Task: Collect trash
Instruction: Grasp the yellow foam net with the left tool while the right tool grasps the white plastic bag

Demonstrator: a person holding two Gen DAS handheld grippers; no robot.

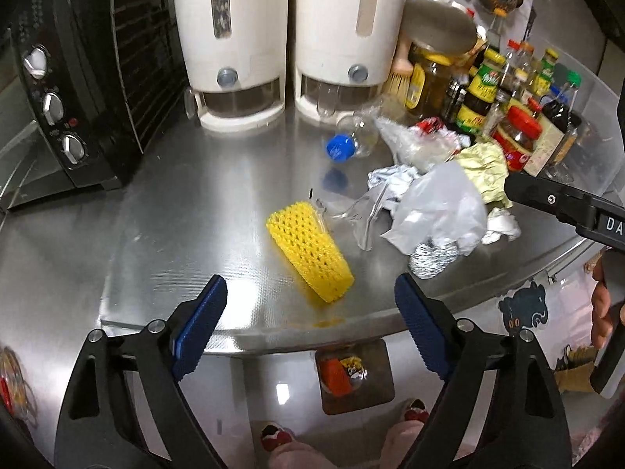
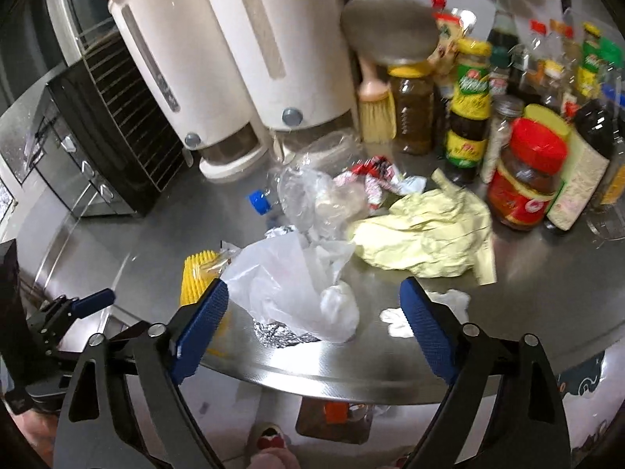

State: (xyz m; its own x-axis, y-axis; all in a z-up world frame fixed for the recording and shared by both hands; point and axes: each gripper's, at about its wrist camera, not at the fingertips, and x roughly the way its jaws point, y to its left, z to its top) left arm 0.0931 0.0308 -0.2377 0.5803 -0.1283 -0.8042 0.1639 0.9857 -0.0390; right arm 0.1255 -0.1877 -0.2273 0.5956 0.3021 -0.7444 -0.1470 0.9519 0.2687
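Steel countertop [image 1: 164, 234] carries 2 tall cream plastic dispensers [image 1: 230, 43] side by side at the back, each with a grey round knob. Black toaster oven [image 1: 74, 90] with 3 silver dials stands at far left. Cluster of sauce bottles and jars [image 2: 519, 117] at right; red-lidded jar [image 2: 525, 179] foremost. Straw-bristled brush [image 2: 377, 105] just beside the dispensers.

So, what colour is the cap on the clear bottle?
Blue. The cap on the clear bottle shows best in the left wrist view.
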